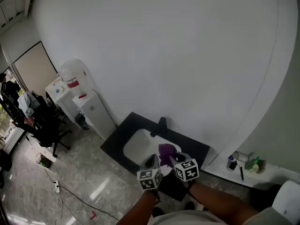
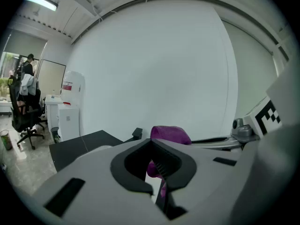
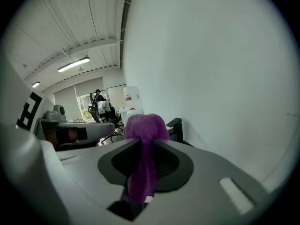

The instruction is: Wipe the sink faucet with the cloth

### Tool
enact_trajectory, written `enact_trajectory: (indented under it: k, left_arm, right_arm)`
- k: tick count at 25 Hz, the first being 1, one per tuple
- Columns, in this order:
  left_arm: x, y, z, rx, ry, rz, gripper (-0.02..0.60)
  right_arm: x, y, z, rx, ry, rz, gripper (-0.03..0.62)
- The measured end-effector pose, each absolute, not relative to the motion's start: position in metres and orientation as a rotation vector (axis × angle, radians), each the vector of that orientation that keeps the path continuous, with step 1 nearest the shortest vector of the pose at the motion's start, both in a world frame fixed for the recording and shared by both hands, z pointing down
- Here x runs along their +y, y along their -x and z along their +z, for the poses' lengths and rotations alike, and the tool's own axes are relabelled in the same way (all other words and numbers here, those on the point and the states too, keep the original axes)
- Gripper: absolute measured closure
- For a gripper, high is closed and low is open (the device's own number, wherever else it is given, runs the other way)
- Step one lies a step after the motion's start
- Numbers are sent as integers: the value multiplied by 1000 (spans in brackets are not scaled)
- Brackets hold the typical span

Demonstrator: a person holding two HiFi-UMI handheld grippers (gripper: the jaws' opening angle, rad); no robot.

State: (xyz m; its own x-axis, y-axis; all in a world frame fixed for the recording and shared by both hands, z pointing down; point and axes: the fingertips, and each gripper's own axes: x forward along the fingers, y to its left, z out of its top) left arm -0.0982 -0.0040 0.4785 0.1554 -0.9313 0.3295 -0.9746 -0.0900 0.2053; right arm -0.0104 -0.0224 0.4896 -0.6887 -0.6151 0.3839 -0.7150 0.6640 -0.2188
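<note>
The purple cloth [image 3: 142, 130] is clamped in my right gripper [image 3: 143, 143], bulging above the shut jaws and hanging down between them. In the head view the cloth [image 1: 166, 152] hovers over the white sink basin [image 1: 136, 146], just short of the black faucet [image 1: 162, 124]. The faucet [image 3: 174, 127] stands a little beyond the cloth, not touching it. My left gripper [image 2: 151, 144] is right beside the right one, jaws closed at the tips; the cloth [image 2: 169, 134] shows behind them and through the slit between the fingers. The two marker cubes sit side by side in the head view.
The basin is set in a black counter [image 1: 117, 137] against a white wall. A white water dispenser [image 1: 75, 81] and cabinet [image 1: 96, 114] stand to the left. A ledge at the right holds small bottles [image 1: 243, 163]. Office chairs [image 1: 44, 128] and a person are far left.
</note>
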Motion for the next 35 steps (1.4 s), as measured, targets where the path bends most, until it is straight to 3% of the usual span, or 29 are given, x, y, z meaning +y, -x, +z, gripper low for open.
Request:
enact_trajectory:
  k: [21, 35]
  left_arm:
    - [-9, 97, 483, -1807, -2075, 168, 577]
    - [-42, 101, 516, -1817, -2027, 209, 577]
  right_arm:
    - [-31, 12, 496, -2600, -1065, 439, 523]
    - [-125, 2, 518, -2572, -1023, 437, 523]
